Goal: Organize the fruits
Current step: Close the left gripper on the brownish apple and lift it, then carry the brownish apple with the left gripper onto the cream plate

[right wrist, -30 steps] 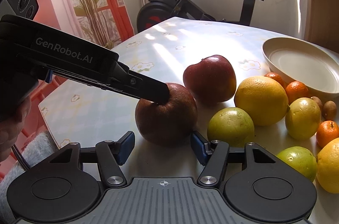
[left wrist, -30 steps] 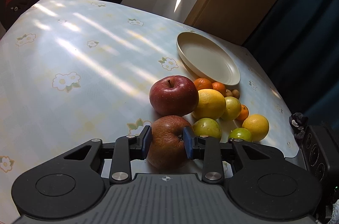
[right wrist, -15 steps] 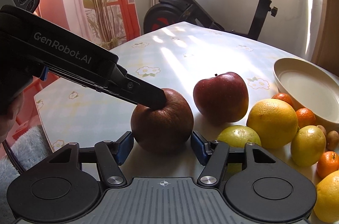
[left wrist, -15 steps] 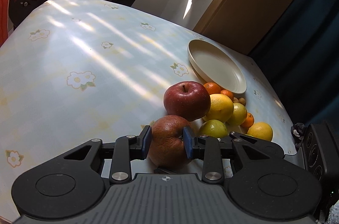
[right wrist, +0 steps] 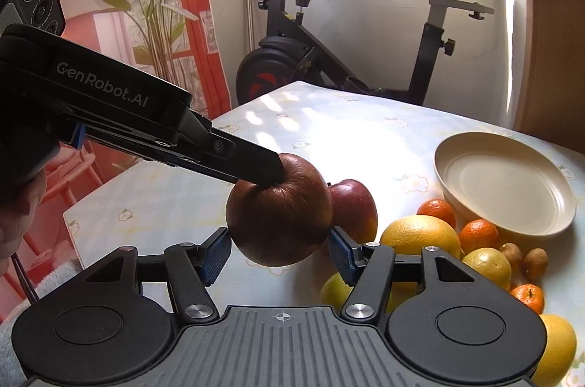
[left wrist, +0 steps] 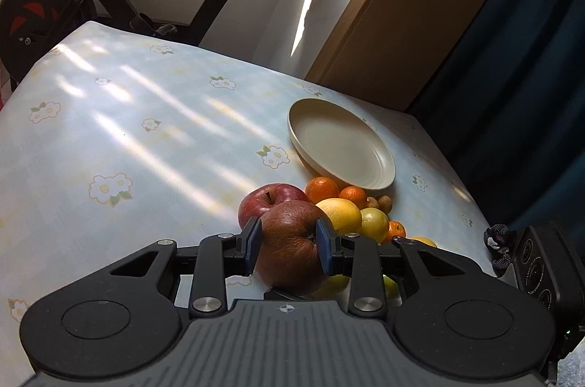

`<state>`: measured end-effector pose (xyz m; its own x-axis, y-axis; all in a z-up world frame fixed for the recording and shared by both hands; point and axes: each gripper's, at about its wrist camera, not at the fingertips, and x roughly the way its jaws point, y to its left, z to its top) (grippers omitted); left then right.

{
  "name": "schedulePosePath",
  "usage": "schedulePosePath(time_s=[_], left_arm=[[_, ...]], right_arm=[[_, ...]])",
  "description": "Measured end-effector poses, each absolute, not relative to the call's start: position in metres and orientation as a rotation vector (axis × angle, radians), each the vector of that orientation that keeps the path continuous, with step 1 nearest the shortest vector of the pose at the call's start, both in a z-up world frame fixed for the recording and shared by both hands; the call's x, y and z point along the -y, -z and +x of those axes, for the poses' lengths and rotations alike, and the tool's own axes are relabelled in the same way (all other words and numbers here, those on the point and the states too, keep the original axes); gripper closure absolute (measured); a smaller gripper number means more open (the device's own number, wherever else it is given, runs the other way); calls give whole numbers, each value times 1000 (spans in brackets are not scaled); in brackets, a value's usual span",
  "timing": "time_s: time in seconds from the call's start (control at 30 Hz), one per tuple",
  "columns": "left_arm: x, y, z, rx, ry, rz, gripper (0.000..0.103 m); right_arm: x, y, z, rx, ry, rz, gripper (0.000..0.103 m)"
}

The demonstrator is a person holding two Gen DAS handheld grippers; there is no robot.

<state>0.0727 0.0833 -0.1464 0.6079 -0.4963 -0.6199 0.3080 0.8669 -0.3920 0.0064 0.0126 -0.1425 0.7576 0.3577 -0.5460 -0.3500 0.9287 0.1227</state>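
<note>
Left wrist view shows my left gripper point(left wrist: 289, 242) pinching the brown apple point(left wrist: 289, 250) between both pads, clear of the table point(left wrist: 109, 138) and just in front of the red apple point(left wrist: 268, 200). My right gripper point(right wrist: 279, 250) stands wide open beneath it, gripping nothing. I'd carry it level over the fruit pile to the plate point(left wrist: 380, 180), releasing only once it rests.

Both wrist views look low across the table point(left wrist: 146, 138), sharing the plate point(left wrist: 380, 182).
</note>
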Motion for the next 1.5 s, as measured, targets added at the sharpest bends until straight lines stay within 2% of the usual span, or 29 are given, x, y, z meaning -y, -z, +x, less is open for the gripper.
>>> schedulePosePath(time_s=[0.47,1.5], left_arm=[[-15,98,118,-718,550,-156,69],[23,162,267,-920,553,-113,69]], right_arm=[[65,93,53,-569,-354,4,48],[137,158,208,-816,-383,-24,48]])
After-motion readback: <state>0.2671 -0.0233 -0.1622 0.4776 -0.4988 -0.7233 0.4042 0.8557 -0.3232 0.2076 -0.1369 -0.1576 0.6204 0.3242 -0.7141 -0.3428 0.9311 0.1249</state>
